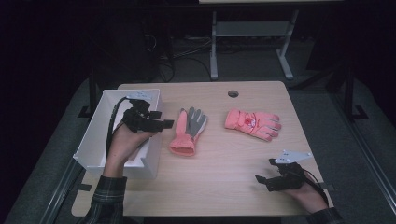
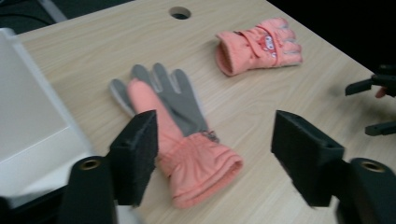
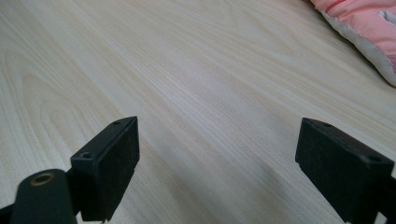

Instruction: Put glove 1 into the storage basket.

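Two salmon-pink gloves lie on the wooden table (image 1: 224, 163). One glove (image 1: 189, 130) (image 2: 182, 140) shows its grey palm, cuff toward me. The other glove (image 1: 253, 123) (image 2: 259, 44) (image 3: 364, 23) lies farther right, back side up, fingers pointing right. My left gripper (image 1: 163, 119) (image 2: 215, 126) hovers over the right wall of a white box, jaws open and empty, aimed at the grey-palmed glove's cuff. My right gripper (image 1: 265, 171) (image 3: 217, 128) rests low near the table's front right, open, with bare wood between its jaws.
A white open box (image 1: 93, 140) (image 2: 28, 107) stands at the table's left edge. A round cable hole (image 1: 233, 93) (image 2: 180, 12) sits at the back middle. Behind the table are a metal desk frame (image 1: 214, 46) and cables on the dark floor.
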Motion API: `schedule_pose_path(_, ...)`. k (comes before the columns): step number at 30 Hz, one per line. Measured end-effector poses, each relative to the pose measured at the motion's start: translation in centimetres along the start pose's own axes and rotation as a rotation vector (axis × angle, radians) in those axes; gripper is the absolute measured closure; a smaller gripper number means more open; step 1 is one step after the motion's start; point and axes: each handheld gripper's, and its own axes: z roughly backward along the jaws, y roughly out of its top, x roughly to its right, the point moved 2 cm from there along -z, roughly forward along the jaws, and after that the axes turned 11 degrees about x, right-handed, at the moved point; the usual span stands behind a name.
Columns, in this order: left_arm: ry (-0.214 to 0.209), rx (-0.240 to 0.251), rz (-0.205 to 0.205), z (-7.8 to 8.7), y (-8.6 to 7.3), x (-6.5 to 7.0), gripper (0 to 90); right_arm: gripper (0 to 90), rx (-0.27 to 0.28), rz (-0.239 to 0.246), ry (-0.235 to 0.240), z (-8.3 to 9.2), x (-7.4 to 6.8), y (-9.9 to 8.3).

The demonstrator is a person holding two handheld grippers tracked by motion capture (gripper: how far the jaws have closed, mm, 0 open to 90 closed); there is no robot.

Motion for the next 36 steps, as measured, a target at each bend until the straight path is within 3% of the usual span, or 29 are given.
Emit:
schedule_pose_path(7,-0.038,0.014,-0.028,-2.5,0.9,2.8,67.4,13.4,-0.002,0.004,-0.001,0.0,-0.1,0.1)
schedule_pose_path(12,-0.048,0.007,-0.041,-4.6,1.4,3.4,89.2,13.4,0.000,-0.001,-0.002,0.1,0.0,0.1)
schedule_pose_path(16,0.006,-0.036,-0.047,-6.8,1.1,3.3,89.8,13.5,0.000,0.002,0.000,0.2,0.0,0.0)
schedule_pose_path(19,0.018,-0.053,-0.037,-8.7,0.7,3.1,89.8,13.5,0.005,0.004,0.006,0.1,0.0,0.1)
schedule_pose_path(23,0.044,-0.061,-0.042,-10.2,0.2,2.6,89.8,13.5,0.001,0.004,0.008,0.1,-0.2,0.1)
schedule_pose_path(26,0.053,-0.073,-0.023,-11.5,-0.5,2.0,89.8,13.5,0.003,0.004,0.008,0.1,-0.2,0.1)
schedule_pose_path(33,0.123,-0.126,-0.012,-13.9,-2.5,0.3,89.9,13.5,0.005,0.005,0.014,0.1,-0.3,0.1)
schedule_pose_path(36,0.149,-0.124,0.004,-14.7,-3.3,-0.2,89.9,13.5,0.005,-0.001,0.013,0.1,-0.2,0.1)
